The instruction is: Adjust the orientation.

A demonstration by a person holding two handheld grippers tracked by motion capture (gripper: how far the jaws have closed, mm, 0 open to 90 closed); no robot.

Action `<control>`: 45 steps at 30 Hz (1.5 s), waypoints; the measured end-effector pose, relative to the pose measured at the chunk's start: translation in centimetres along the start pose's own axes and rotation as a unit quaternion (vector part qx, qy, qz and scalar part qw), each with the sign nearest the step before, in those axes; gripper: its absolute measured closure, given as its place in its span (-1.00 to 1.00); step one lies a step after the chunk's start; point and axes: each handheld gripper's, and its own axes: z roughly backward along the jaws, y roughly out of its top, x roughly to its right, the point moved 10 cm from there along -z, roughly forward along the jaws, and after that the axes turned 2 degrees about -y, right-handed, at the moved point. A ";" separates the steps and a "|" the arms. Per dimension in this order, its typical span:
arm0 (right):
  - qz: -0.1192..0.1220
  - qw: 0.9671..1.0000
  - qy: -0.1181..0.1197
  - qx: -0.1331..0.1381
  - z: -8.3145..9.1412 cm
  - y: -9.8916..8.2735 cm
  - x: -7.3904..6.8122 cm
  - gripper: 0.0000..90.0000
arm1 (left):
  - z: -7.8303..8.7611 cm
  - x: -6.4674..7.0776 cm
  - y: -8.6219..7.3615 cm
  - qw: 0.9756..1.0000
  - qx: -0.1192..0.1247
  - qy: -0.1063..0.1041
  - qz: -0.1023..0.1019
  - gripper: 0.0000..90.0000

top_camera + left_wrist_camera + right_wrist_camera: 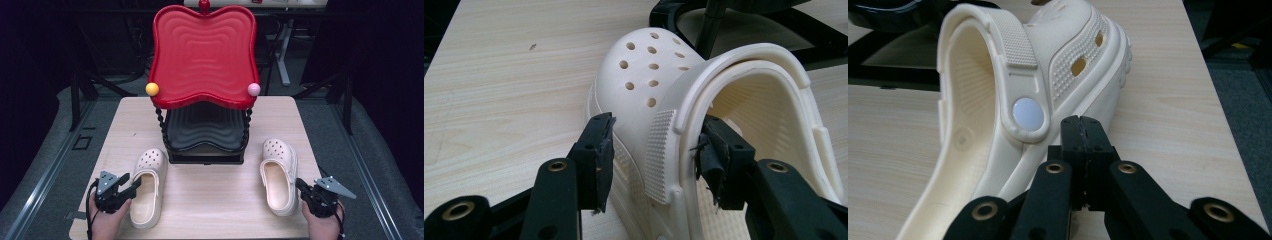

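On the tabletop (210, 195), two cream clogs are lying either side of a two-tier rack (205, 142) with a red tray (202, 55) on top. The left clog (147, 187) is sitting toe toward the rack, and the left hand-held gripper (654, 150) is straddling its side wall, one jaw outside, one inside, pads apart from it. The right hand-held gripper (1082, 145) is resting clenched and empty just beside the right clog (1013, 100), near its strap rivet.

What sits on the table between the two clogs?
Bare tabletop between the left clog and right clog; the black-based red rack stands just behind that stretch, per the high view.
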 end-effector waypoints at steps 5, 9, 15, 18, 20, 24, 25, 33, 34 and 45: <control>-0.030 0.999 0.001 -0.032 -1.1 -1.1 0.9 1.00 | 0.0 0.0 0.0 1.000 0.000 -0.001 -0.001 0.14; -0.023 0.998 0.001 -0.054 -2.2 -1.8 1.0 1.00 | 0.0 0.1 0.0 1.000 0.000 -0.002 -0.001 0.14; -0.017 0.999 -0.024 -0.038 -1.5 -1.1 1.3 1.00 | 0.0 0.0 0.0 1.000 0.002 -0.002 0.001 0.14; -0.018 1.000 -0.024 0.002 -0.5 0.3 0.8 1.00 | 0.0 0.0 0.0 1.000 0.000 -0.002 0.000 0.14; -0.009 0.999 -0.025 0.022 -0.1 1.0 0.4 1.00 | 0.0 0.1 0.0 1.000 -0.001 -0.002 -0.001 0.14; -0.001 1.000 -0.021 0.021 -0.4 1.2 -0.1 1.00 | 0.0 0.1 0.0 1.000 0.000 -0.001 0.000 0.14; 0.002 1.000 -0.020 0.016 -0.7 1.1 -0.1 1.00 | 0.0 0.0 0.0 1.000 0.000 -0.001 0.000 0.14; 0.019 0.999 -0.041 0.017 -0.8 1.2 -0.5 0.66 | -0.1 0.0 0.0 1.000 0.000 0.000 0.001 0.14; 0.028 0.998 -0.050 0.018 -1.0 1.1 -0.6 0.56 | 0.0 0.0 0.0 1.000 0.001 -0.001 0.002 0.14; 0.054 0.996 -0.072 -0.020 -2.2 0.4 -0.5 0.64 | 0.0 0.0 -0.1 1.000 -0.001 0.000 0.002 0.14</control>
